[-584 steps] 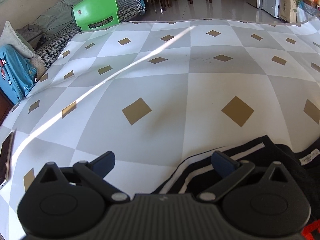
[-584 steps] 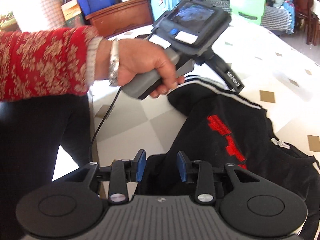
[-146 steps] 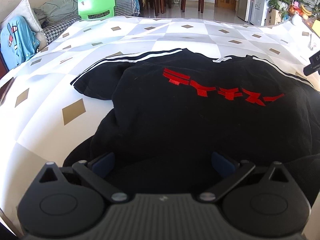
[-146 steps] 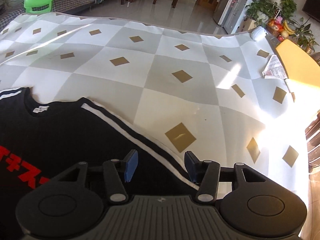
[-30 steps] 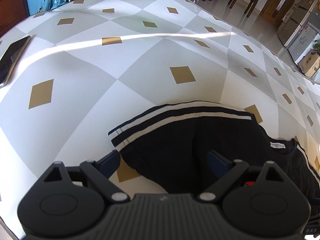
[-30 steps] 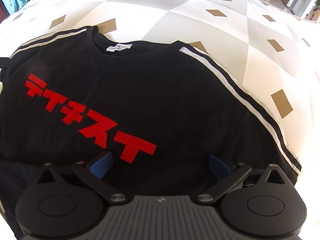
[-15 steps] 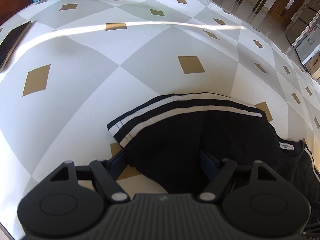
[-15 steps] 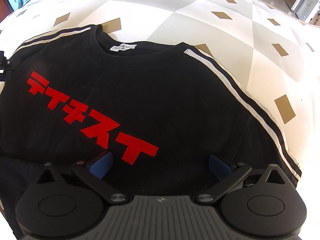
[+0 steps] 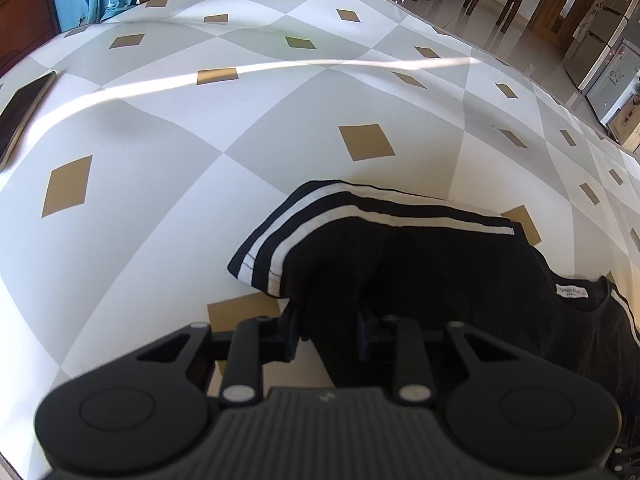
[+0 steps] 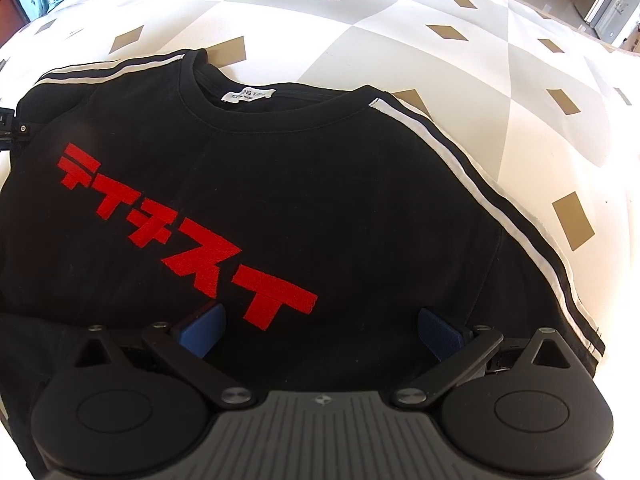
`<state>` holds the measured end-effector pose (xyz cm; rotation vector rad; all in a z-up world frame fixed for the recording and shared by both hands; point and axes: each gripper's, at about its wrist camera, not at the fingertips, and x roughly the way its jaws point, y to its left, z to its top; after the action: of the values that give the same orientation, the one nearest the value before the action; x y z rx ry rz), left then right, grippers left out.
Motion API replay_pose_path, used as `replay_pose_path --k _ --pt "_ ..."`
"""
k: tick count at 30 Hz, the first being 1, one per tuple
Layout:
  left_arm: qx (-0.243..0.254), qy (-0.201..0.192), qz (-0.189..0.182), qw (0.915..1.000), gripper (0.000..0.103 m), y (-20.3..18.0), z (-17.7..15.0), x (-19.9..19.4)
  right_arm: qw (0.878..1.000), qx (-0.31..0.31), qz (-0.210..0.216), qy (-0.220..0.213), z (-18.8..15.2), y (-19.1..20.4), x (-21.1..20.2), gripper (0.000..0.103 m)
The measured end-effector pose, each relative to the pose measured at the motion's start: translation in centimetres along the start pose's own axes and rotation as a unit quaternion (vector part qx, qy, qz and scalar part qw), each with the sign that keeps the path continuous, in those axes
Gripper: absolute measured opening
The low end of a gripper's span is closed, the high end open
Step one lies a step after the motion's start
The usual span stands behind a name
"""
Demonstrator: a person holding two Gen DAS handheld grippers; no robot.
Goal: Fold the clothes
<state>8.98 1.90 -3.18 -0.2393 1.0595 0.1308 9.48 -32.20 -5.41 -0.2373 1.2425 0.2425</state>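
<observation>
Diamond-patterned grey, white and tan cloth point(image 9: 280, 128) covers the bench, with a phone point(image 9: 22, 114) at its left edge and a tiled floor with wooden chairs beyond. On this cloth lies the black T-shirt point(image 10: 320, 184), front up, red lettering point(image 10: 180, 224) across the chest, neck label point(image 10: 248, 95) toward the far side, white-striped shoulders running out to both sleeves.

Left claw point(image 9: 328, 334): jaws closing on a bunched fold of the left sleeve point(image 9: 320, 240), the pads already pressing black fabric beside the striped cuff, which lifts slightly off the cloth. Right claw point(image 10: 320, 332): spread wide over the lower chest, its blue pads point(image 10: 202, 330) apart and gripping nothing.

Handling, as judged: the knit is light, soft and limp, so it drapes and sags from any single hold and carries no fragile part. Hemmed edges such as cuff, shoulder seam and bottom hem give the firmest purchase; a pinch in mid-panel tends to gather several layers and drag the garment across the smooth cloth.
</observation>
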Motion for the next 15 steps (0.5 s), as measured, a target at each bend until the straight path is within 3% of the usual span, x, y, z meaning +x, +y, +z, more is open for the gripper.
replay_pose_path --k 4,9,12,15 --pt "0.055 -0.039 0.038 0.997 0.022 -1.1 1.0 -0.9 1.0 0.0 0.004 0.0 -0.2 -0.1 0.0 0.102" --pt "0.154 -0.098 0.091 0.9788 0.022 -3.5 1.9 -1.5 1.0 -0.003 0.009 0.002 -0.1 -0.3 0.2 0.103" --pt "0.159 -0.1 0.104 0.9767 0.026 -3.7 2.4 -0.9 1.0 -0.004 0.01 0.002 -0.1 -0.2 0.3 0.103" --pt "0.163 -0.088 0.129 0.9741 0.036 -3.5 2.6 -0.2 1.0 -0.007 0.012 0.0 -0.1 -0.2 0.4 0.103"
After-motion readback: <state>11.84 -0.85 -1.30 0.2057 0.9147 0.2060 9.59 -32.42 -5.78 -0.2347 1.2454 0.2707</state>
